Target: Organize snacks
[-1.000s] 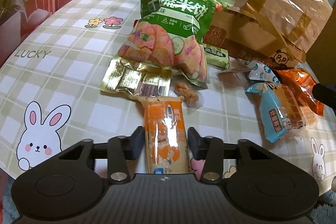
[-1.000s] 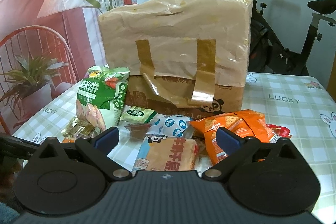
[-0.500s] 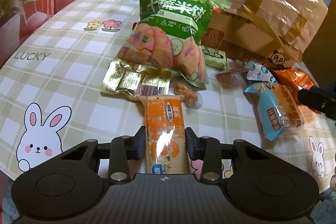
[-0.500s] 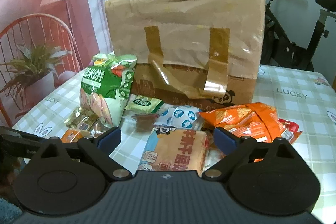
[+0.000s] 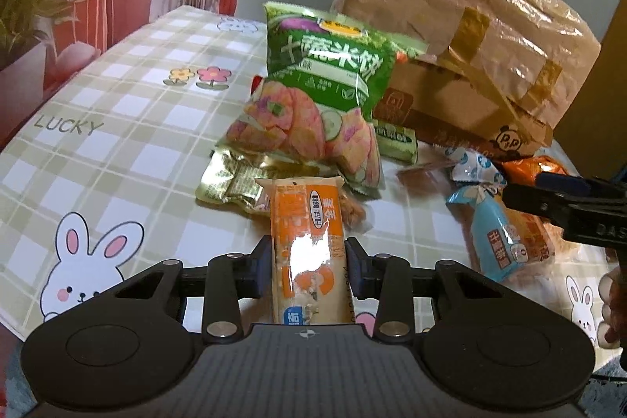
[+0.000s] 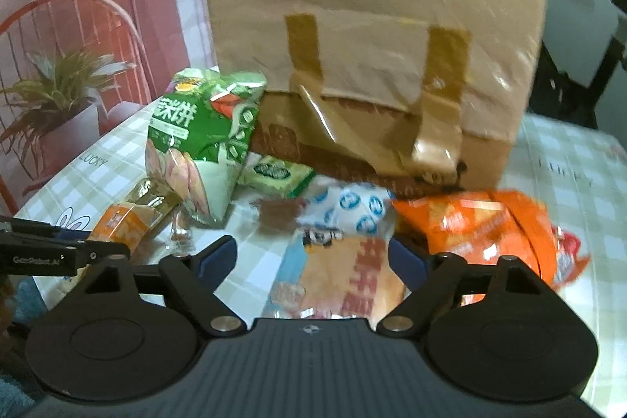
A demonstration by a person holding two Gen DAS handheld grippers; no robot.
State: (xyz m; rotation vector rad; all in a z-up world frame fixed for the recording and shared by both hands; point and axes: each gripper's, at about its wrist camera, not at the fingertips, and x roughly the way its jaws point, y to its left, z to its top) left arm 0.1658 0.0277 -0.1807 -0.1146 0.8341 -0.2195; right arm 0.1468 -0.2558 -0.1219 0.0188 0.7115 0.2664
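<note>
My left gripper (image 5: 307,261) is shut on a long orange snack bar packet (image 5: 305,214), its pads pressing both sides near the packet's lower end. The bar points away from me over the checked tablecloth (image 5: 117,128). My right gripper (image 6: 313,257) is closing around a blue-and-orange bread packet (image 6: 345,273) that lies flat on the table. The packet is between the blue pads, with a gap still showing on the left side. In the left wrist view this bread packet (image 5: 497,237) lies at the right, under the right gripper's fingers (image 5: 548,200).
A tall brown paper bag (image 6: 372,38) stands at the back. In front of it lie a green rice-cracker bag (image 5: 325,77), a gold packet (image 5: 231,179), a small green packet (image 6: 278,175), a white blue-dotted packet (image 6: 352,202) and an orange chip bag (image 6: 482,222).
My left jaws have closed onto the orange bar. My right gripper has moved forward over the bread packet with its jaws narrowing, and it now shows at the right of the left wrist view.
</note>
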